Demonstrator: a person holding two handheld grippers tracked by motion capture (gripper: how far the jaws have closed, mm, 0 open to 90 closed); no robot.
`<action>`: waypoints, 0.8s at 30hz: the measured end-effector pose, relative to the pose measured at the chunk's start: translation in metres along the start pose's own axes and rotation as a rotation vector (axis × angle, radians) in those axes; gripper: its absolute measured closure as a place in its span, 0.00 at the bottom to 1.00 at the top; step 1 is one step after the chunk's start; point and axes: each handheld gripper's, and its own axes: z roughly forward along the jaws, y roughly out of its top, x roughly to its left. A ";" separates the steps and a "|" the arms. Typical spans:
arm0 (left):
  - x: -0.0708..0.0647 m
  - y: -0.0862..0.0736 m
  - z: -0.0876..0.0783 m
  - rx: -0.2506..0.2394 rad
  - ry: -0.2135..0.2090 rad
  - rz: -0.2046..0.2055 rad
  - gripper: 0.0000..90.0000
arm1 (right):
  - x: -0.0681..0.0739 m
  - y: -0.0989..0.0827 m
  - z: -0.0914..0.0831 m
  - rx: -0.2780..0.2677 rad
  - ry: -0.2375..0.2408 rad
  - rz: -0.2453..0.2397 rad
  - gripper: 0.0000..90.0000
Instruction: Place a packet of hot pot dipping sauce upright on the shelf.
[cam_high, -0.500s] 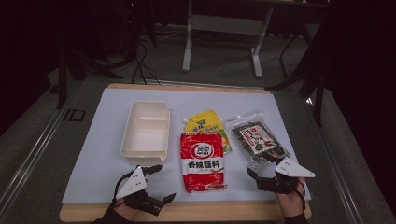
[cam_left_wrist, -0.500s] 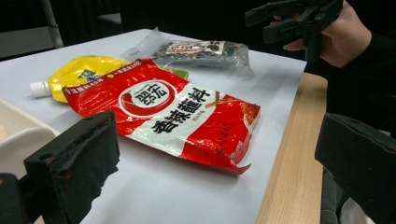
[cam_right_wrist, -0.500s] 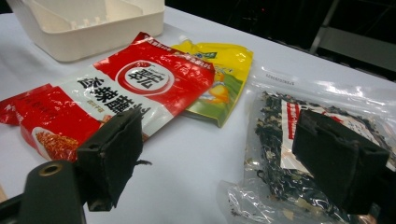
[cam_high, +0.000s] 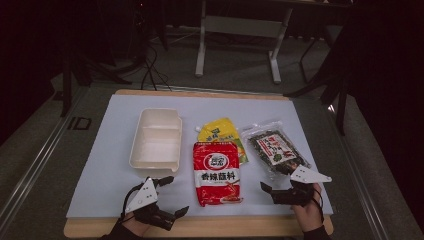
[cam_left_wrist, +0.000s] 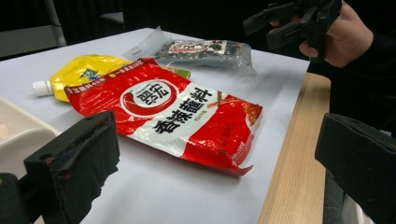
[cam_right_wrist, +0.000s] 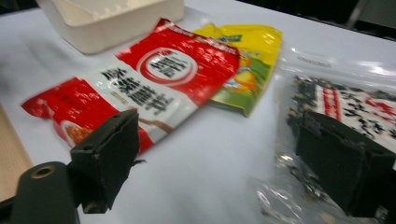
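Right hand-held gripper (cam_high: 274, 192) edged toward red packet (cam_high: 216, 171), jaws open, left hand-held gripper (cam_high: 171, 197) open, level.

The left gripper (cam_high: 172, 195) is held low at the near left, jaws spread wide and empty. The right gripper (cam_high: 267, 192) is held at the near right, jaws likewise parted, nothing gripped.

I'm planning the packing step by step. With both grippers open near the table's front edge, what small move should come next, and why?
Probably ease the right gripper forward onto the clear seaweed bag. Its jaws stand open at that bag's near end, with nothing between them, and the white box sits empty. The left gripper is also open, facing the red pouch.
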 end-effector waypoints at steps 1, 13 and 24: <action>0.000 0.000 0.000 0.002 0.000 0.000 0.01 | 0.001 0.001 0.001 0.006 0.003 -0.003 0.13; -0.001 -0.001 -0.003 0.005 -0.021 0.009 0.01 | 0.014 0.035 0.013 0.010 0.060 -0.044 0.11; -0.003 -0.001 -0.002 0.008 -0.022 0.012 0.01 | 0.000 0.078 0.043 0.029 0.086 -0.067 0.10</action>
